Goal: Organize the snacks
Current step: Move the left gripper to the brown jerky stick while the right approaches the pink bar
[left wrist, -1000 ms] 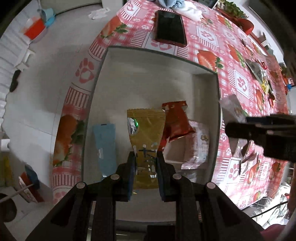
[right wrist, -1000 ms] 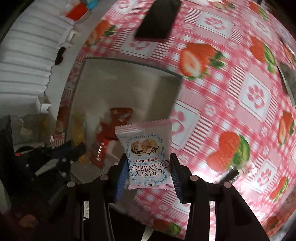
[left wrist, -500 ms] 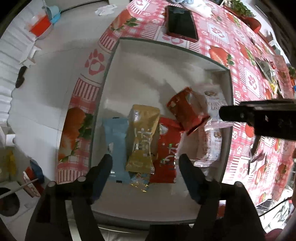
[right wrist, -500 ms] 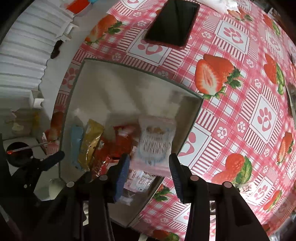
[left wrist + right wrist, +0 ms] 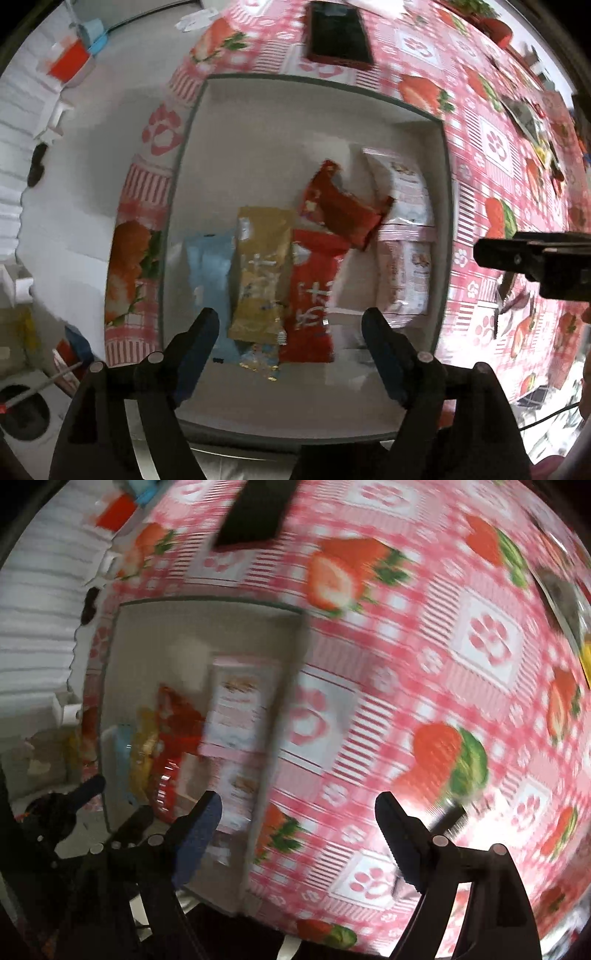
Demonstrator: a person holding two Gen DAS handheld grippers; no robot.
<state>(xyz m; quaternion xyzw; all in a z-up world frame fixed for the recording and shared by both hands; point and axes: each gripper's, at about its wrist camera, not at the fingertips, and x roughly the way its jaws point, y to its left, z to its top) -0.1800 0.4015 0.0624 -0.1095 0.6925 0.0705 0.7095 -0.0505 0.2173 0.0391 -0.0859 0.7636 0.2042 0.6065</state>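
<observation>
Both claws empty, jaws opening. Remaining loose wrappers (image 5: 524, 118) lie far right on the strawberry-print tablecloth (image 5: 424, 657), nearer right gripper (image 5: 298, 808) than left gripper (image 5: 290, 325) over white rectangular tray (image 5: 288, 122).

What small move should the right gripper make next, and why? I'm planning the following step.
Probably swing the right gripper toward the loose packets far across the strawberry tablecloth for another snack. Its jaws are opening with nothing between them, and the white cranberry packet already lies in the white tray beside the red packets.
</observation>
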